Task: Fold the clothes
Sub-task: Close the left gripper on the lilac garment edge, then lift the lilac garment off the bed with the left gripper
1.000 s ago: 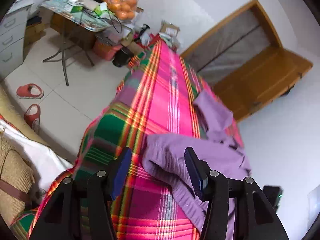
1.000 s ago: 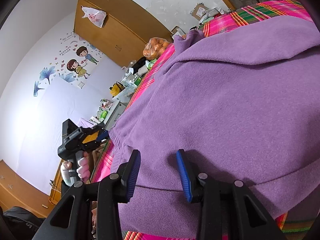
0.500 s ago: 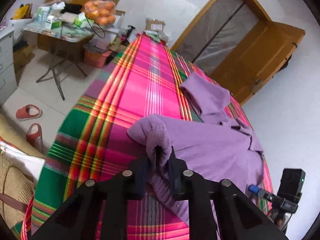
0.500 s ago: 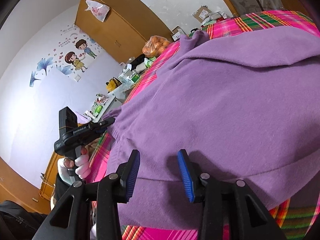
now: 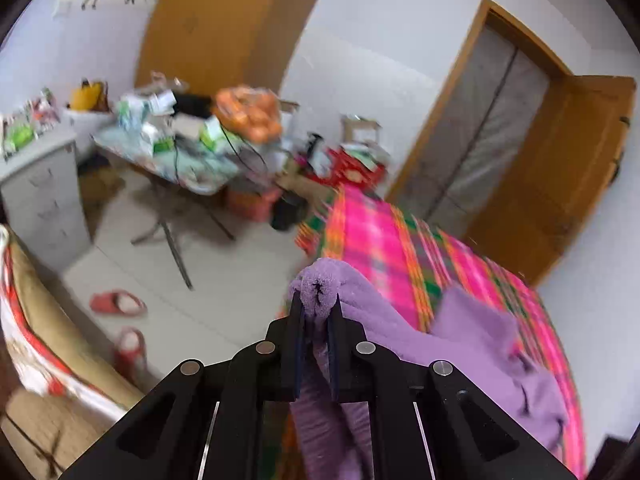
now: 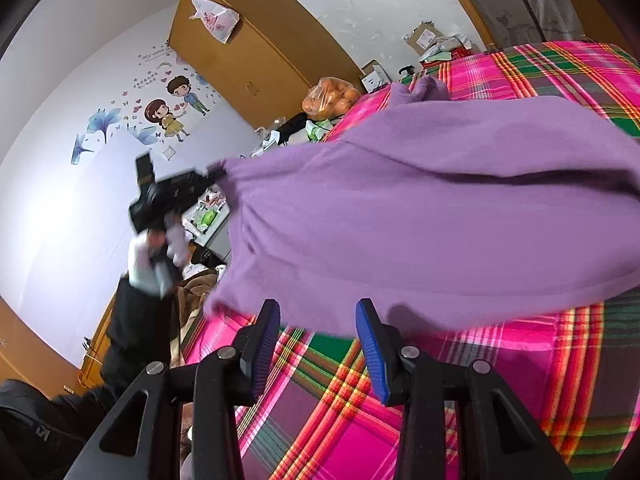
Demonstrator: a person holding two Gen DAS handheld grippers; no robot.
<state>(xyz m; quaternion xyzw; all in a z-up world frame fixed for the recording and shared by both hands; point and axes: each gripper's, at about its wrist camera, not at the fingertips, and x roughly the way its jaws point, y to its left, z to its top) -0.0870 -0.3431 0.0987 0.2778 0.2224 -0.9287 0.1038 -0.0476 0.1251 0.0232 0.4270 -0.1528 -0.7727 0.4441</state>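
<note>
Garment (image 6: 420, 208) unfolded: my left gripper (image 5: 316, 312) clamps one purple corner raised above the plaid bed (image 6: 340, 412), my right gripper (image 6: 318, 332) gapes empty beneath the hem, all folding outstanding.

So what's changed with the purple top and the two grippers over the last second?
The left gripper closed on a corner of the purple top and has lifted it up off the plaid bedspread, pulling that side into the air. The right gripper stayed open, empty, and low over the bedspread; the far part of the top still lies on the bed.
</note>
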